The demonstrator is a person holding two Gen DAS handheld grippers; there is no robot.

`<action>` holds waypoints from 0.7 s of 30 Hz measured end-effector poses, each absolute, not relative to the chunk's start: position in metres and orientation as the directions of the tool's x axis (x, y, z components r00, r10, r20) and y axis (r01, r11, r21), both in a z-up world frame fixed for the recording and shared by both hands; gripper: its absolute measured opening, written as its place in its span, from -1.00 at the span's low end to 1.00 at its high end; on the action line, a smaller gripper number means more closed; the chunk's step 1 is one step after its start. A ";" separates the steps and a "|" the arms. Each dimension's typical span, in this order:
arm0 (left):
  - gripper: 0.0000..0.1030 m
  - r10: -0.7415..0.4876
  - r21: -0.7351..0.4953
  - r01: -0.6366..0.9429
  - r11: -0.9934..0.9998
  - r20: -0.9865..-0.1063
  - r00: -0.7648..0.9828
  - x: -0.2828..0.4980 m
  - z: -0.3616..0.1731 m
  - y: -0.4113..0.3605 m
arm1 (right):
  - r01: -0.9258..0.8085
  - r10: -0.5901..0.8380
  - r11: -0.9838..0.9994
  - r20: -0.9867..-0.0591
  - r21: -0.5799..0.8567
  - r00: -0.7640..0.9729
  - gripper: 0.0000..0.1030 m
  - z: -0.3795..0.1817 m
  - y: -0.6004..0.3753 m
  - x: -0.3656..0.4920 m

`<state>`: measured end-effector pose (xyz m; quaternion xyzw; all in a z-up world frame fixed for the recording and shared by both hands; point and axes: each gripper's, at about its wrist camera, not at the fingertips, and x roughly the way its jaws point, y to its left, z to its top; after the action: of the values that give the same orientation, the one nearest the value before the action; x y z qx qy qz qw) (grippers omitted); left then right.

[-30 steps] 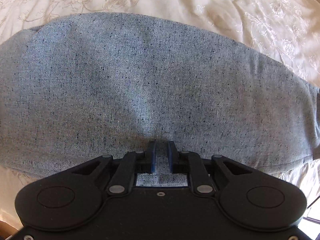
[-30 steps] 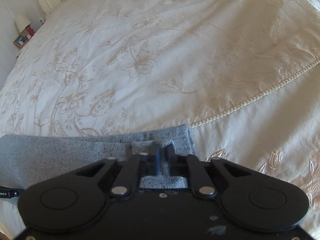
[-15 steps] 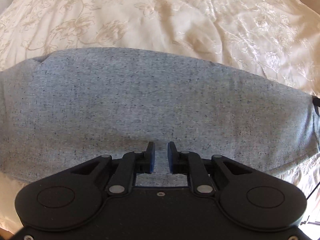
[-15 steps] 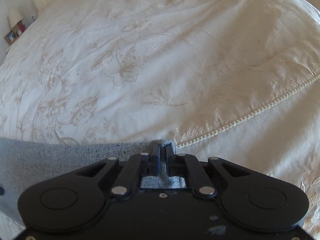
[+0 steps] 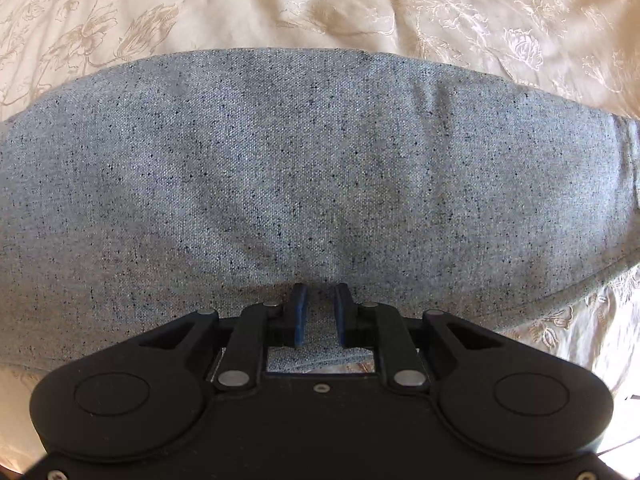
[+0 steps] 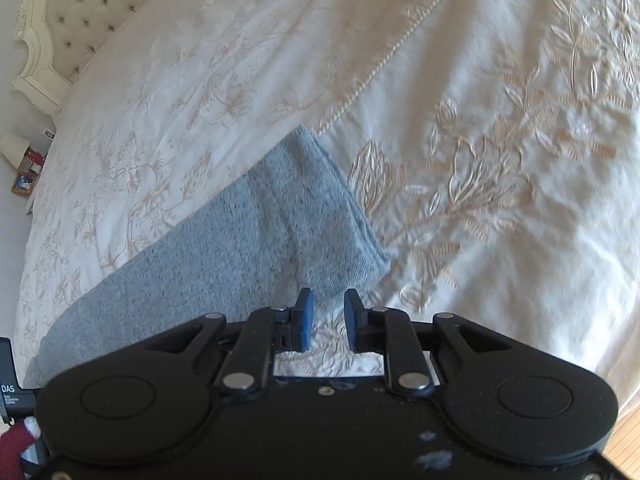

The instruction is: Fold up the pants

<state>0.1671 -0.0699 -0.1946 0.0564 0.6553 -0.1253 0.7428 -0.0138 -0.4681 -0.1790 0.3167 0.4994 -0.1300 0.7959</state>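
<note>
The pants, of blue-grey speckled cloth, lie flat on the bed. In the left wrist view they span the picture from side to side as one broad, smooth band, with the cream bedspread showing beyond the far edge and at the lower right. In the right wrist view one end of the pants runs slantwise from lower left to centre and finishes in a hemmed edge with a seam running along it; that end rests on the embroidered bedspread, near a corded trim.

The left gripper points down onto the cloth close to its near edge. Its blue pads stand a narrow way apart with pants fabric showing between them; whether they pinch a fold or merely hover over it cannot be told.

The right gripper sits just off the near corner of the pants' end. Its jaws are opening, the blue pads are clear of the cloth, and mostly bedspread shows in the gap between them; it holds nothing.

Beyond the bed, at upper left of the right wrist view, stands a tufted headboard with a nightstand lamp below it.
</note>
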 end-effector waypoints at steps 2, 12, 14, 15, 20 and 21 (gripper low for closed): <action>-0.59 -0.114 -0.082 0.262 0.962 -0.987 0.109 0.168 -0.194 -0.068 | 0.544 0.114 0.748 -0.882 0.379 0.457 -0.59 -0.189 -0.462 -0.014; -0.59 -0.086 -0.047 0.261 0.964 -0.987 0.139 0.157 -0.191 -0.080 | 0.610 0.015 0.742 -0.917 0.278 0.400 -0.87 -0.203 -0.464 0.014; -0.58 -0.090 -0.051 0.268 0.962 -0.986 0.138 0.153 -0.187 -0.080 | 0.612 0.009 0.746 -0.923 0.262 0.384 -0.87 -0.207 -0.461 0.016; -0.55 -0.096 -0.056 0.274 0.960 -0.986 0.135 0.151 -0.184 -0.079 | 0.615 0.004 0.744 -0.923 0.259 0.384 -0.87 -0.208 -0.460 0.017; -0.48 -0.103 -0.059 0.237 0.970 -0.978 0.179 0.138 -0.161 -0.051 | 0.634 -0.016 0.735 -0.928 0.240 0.371 -0.69 -0.204 -0.454 0.020; -0.48 -0.102 -0.059 0.214 0.975 -0.976 0.192 0.136 -0.157 -0.041 | 0.628 -0.029 0.743 -0.926 0.232 0.377 -0.67 -0.199 -0.453 0.020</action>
<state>0.1365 -0.0406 -0.1571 0.0448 0.6273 -0.1024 0.7707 0.0202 -0.4532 -0.1993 0.2898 0.5167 -0.2112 0.7774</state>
